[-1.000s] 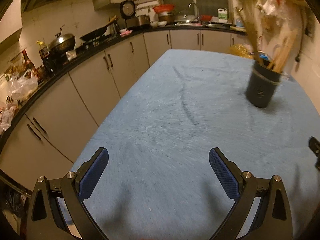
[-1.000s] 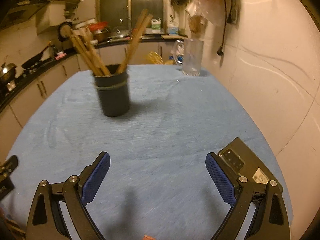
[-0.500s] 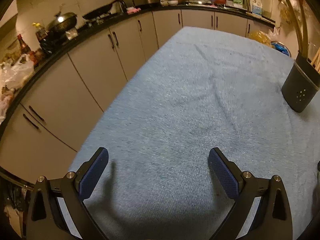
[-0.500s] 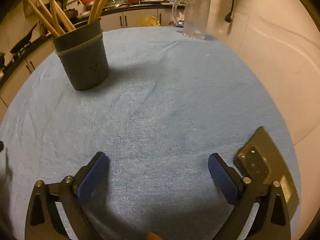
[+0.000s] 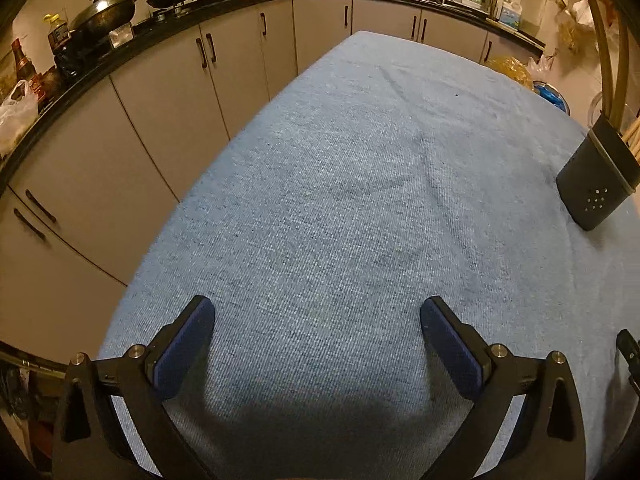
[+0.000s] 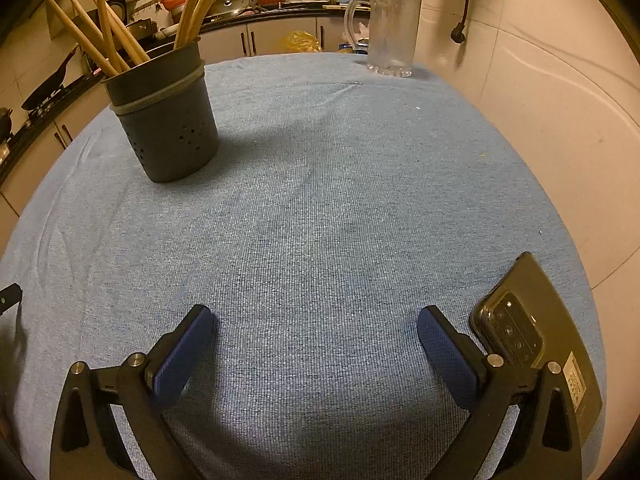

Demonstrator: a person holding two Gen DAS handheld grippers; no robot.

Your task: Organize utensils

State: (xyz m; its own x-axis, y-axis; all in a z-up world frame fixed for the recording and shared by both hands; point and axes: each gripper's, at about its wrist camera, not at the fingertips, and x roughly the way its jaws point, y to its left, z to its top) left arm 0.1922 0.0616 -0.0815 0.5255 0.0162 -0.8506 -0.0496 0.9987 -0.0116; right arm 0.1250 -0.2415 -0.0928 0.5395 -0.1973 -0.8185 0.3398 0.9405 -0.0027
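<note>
Both tools are spread wide with nothing between their pads: the left tool [image 5: 318, 342] low in its frame, the right tool [image 6: 314, 340] low in its own, each just above the blue cloth of the surface [image 6: 340, 208].

The dark holder [image 6: 164, 120] stands in the upper left of the right view and at the right edge of the left view [image 5: 596, 188]. No loose utensil shows on the cloth, so I'd guess the sorting is done or nearly so.

The risk I see is that holder: it looks top-heavy, and a tool brushing the wooden utensils [image 6: 108, 36] could tip it. The phone [image 6: 528, 320] lies just beside the right tool's right-hand finger in the lower right and could be knocked off the edge.

The utensils' long axes run steeply up out of the holder, fanning towards the top and upper left of the right view, working ends hidden inside.
</note>
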